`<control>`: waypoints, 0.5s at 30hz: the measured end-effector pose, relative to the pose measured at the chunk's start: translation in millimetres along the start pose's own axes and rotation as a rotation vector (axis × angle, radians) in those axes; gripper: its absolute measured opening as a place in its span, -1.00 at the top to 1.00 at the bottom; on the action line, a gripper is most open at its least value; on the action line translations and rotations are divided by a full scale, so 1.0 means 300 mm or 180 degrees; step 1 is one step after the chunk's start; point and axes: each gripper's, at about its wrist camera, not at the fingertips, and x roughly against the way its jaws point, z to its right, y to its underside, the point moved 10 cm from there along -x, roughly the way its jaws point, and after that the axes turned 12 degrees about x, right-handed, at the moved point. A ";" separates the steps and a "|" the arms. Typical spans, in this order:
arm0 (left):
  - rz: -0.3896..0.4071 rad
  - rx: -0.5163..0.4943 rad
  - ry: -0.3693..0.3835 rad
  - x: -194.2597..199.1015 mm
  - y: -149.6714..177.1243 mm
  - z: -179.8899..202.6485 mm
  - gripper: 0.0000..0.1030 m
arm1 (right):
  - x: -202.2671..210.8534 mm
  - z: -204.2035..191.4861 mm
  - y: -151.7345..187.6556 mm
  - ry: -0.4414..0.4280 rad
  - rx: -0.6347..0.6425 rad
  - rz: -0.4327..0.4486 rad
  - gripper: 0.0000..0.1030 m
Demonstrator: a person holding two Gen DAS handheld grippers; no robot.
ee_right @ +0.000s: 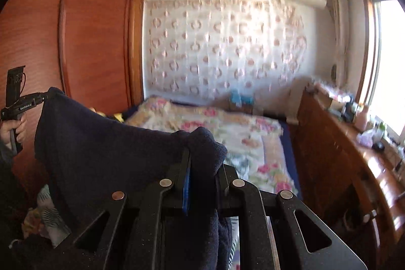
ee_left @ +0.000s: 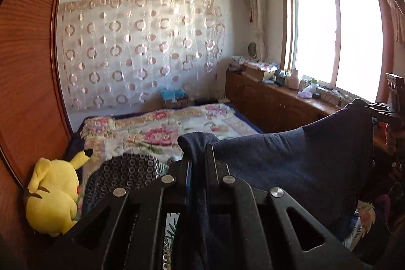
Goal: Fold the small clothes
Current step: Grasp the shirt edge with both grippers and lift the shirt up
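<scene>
A dark navy cloth [ee_left: 303,156] of soft, nubby fleece hangs in the air between the two grippers, stretched into a sagging sheet above the near end of the bed [ee_left: 162,128]. The left gripper [ee_left: 198,156] has its black, flat-sided jaws nearly closed on one corner of the cloth; the fabric bunches into a rounded fold over the fingertips and drops down between them. The right gripper [ee_right: 202,158] has its jaws a little wider but pinched on the opposite corner, a thick roll of fleece [ee_right: 207,143] wedged against a blue pad. In the right wrist view the left gripper shows at the far left, gripped by a hand [ee_right: 15,128], with the cloth's edge running up to it.

The bed carries a plush quilt with pink flowers on cream. A yellow plush toy [ee_left: 53,194] lies at the near left against a reddish wood wardrobe [ee_left: 27,67] with fine horizontal grain. A sheer curtain [ee_left: 136,49] with ring patterns covers the far wall. A glossy wood cabinet [ee_left: 273,103], cluttered on top, runs under the bright window [ee_left: 334,34] on the right.
</scene>
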 end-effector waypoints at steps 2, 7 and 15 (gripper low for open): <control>-0.0088 0.0011 -0.0062 -0.097 0.035 -0.001 0.83 | -0.153 0.025 0.052 0.0015 -0.0017 -0.0220 0.71; -0.0364 0.0028 -0.0187 -0.337 0.097 -0.016 0.83 | -0.381 0.048 0.090 -0.0050 -0.0023 -0.0544 0.71; -0.0622 -0.0008 -0.0362 -0.511 0.102 -0.039 0.83 | -0.648 0.166 0.044 -0.0110 -0.0100 -0.0762 0.70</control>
